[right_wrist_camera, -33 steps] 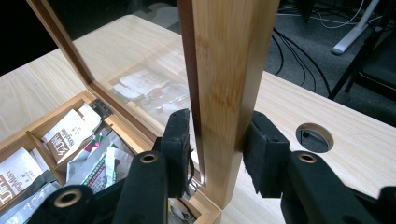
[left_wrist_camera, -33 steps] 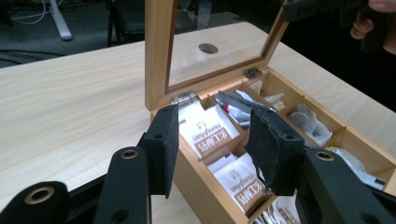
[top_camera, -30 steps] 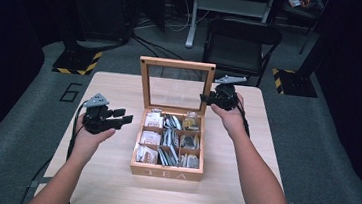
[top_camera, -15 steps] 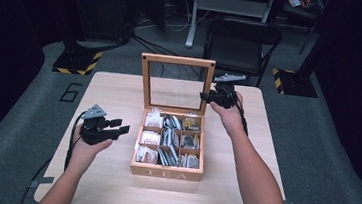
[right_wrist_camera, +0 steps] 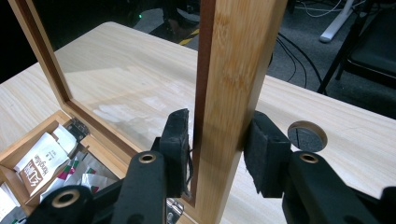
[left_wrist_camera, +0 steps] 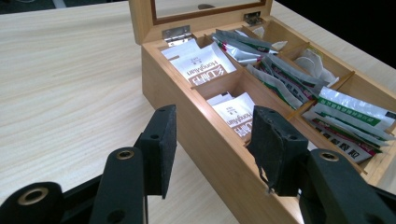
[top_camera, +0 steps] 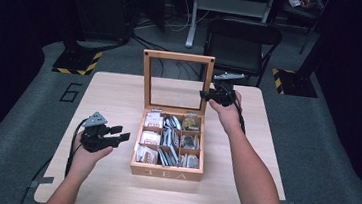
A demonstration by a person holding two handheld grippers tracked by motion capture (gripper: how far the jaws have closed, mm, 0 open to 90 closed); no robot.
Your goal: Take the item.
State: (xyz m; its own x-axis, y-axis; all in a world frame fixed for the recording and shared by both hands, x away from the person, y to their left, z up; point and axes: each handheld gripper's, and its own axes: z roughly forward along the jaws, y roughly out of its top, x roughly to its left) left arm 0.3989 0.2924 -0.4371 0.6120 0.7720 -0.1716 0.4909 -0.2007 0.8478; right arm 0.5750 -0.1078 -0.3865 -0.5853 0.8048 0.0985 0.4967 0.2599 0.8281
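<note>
A wooden tea box (top_camera: 166,171) stands mid-table with its glass lid (top_camera: 179,56) upright. Its compartments hold several tea bags (top_camera: 170,141). My right gripper (top_camera: 204,95) is at the lid's right edge; in the right gripper view its jaws (right_wrist_camera: 217,130) clasp the lid's wooden frame (right_wrist_camera: 238,56), one pad on each face. My left gripper (top_camera: 122,132) hovers low over the table just left of the box, open and empty. In the left gripper view its jaws (left_wrist_camera: 212,123) point at the box's left wall (left_wrist_camera: 163,79), with white sachets (left_wrist_camera: 201,65) beyond.
The light wooden table (top_camera: 110,90) has bare room left and in front of the box. A round cable hole (right_wrist_camera: 306,136) sits in the tabletop behind the lid. A black chair (top_camera: 242,42) stands beyond the far edge.
My left hand has come down and nearer the table's front edge, staying left of the box. The right gripper has stayed on the lid's frame.
</note>
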